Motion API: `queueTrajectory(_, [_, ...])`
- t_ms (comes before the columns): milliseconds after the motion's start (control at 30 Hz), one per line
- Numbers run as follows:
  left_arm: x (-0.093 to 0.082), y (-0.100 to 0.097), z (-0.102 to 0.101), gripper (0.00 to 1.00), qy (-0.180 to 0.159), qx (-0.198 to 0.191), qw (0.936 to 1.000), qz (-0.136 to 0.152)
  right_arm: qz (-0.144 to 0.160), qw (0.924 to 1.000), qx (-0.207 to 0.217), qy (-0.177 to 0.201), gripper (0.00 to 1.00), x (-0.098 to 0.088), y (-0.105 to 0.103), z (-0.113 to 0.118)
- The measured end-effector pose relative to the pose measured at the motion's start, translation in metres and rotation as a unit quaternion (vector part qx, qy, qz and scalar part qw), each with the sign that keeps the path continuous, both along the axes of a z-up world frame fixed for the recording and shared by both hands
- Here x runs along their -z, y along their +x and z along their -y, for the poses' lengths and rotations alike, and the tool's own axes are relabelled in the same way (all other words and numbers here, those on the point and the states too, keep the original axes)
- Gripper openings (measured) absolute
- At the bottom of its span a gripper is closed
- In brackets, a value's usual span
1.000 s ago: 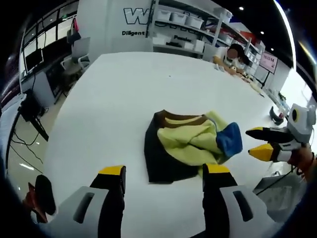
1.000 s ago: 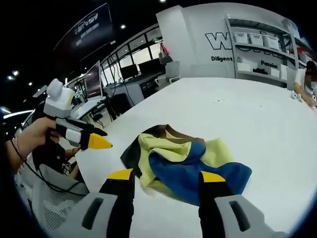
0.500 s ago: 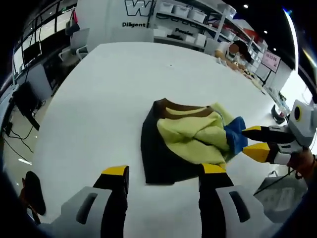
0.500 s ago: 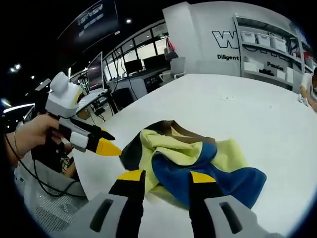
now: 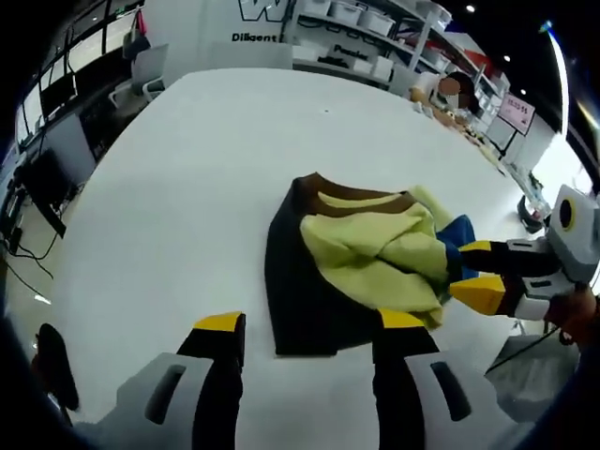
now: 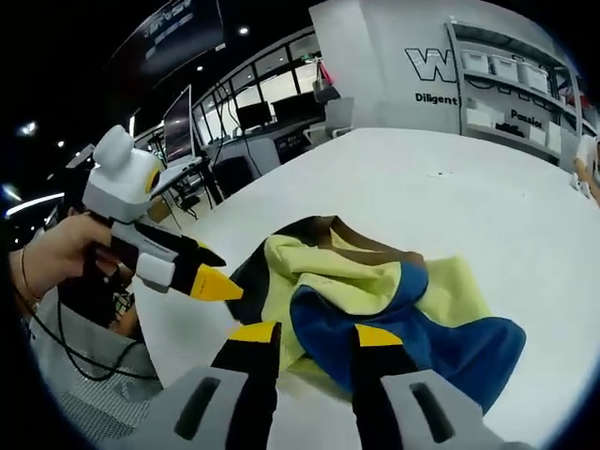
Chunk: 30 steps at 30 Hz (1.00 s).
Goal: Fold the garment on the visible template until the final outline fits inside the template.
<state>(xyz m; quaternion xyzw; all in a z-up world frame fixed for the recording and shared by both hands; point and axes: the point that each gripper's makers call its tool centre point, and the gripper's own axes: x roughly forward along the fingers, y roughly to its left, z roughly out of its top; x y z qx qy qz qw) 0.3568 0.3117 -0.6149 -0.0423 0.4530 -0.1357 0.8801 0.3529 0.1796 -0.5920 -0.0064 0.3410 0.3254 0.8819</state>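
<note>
A crumpled garment (image 5: 366,253) of black, yellow, brown and blue cloth lies on the white table (image 5: 187,169). My left gripper (image 5: 311,323) stands open just short of its black edge, with nothing between the jaws. In the left gripper view my right gripper (image 5: 472,272) comes in from the right, its jaws on either side of the blue and yellow edge. In the right gripper view the garment (image 6: 375,291) lies right ahead. There my right gripper (image 6: 314,334) is open with a narrow gap over the blue and yellow hem. A hand holds my left gripper (image 6: 214,270) at the left.
The table's (image 6: 487,187) near edge runs under both grippers. Shelves with white boxes (image 5: 356,14) stand along the back wall. A person (image 5: 450,94) sits at the far right side. Chairs and monitors (image 6: 244,122) stand beyond the table's left edge.
My right gripper's jaws have narrowed step by step around the garment's hem. Both grippers have come a little closer to the garment. The left gripper stays wide open.
</note>
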Motion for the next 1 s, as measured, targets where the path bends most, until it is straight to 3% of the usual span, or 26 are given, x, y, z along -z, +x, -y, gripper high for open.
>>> queueTrajectory(100, [0.005, 0.001, 0.002, 0.5, -0.003, 0.003, 1.0, 0.001, 0.005, 0.9995, -0.001, -0.031, 0.1, 0.006, 0.003, 0.006])
queueTrajectory(433, [0.019, -0.002, -0.004, 0.35, 0.02, 0.005, 0.9997, -0.016, 0.011, 0.9996, -0.001, -0.028, 0.0, 0.003, 0.008, 0.008])
queueTrajectory(500, [0.022, -0.003, -0.009, 0.32, 0.035, 0.001, 0.9992, -0.019, 0.01, 0.9996, 0.0, -0.025, 0.0, 0.002, 0.008, 0.009])
queueTrajectory(533, [0.024, -0.002, -0.017, 0.31, 0.067, 0.012, 0.9975, -0.016, 0.009, 0.9997, 0.002, -0.023, 0.0, 0.002, 0.008, 0.009])
queueTrajectory(600, [0.024, -0.001, -0.017, 0.26, 0.085, 0.023, 0.996, -0.012, 0.009, 0.9997, 0.004, -0.023, 0.0, 0.001, 0.008, 0.01])
queueTrajectory(667, [0.023, -0.001, -0.012, 0.25, 0.076, 0.025, 0.9967, -0.013, 0.011, 0.9996, 0.011, -0.022, 0.0, -0.001, 0.009, 0.011])
queueTrajectory(767, [0.022, -0.001, -0.01, 0.12, 0.059, 0.014, 0.9981, -0.013, 0.018, 0.9994, 0.01, -0.026, 0.0, -0.005, 0.01, 0.012])
queueTrajectory(867, [0.015, 0.002, -0.014, 0.04, 0.07, 0.011, 0.9975, 0.006, 0.028, 0.9991, 0.008, -0.03, 0.0, -0.009, 0.011, 0.016])
queueTrajectory(1000, [0.008, 0.004, -0.015, 0.03, 0.064, 0.011, 0.9978, 0.012, 0.034, 0.9988, 0.016, -0.031, 0.0, -0.013, 0.013, 0.02])
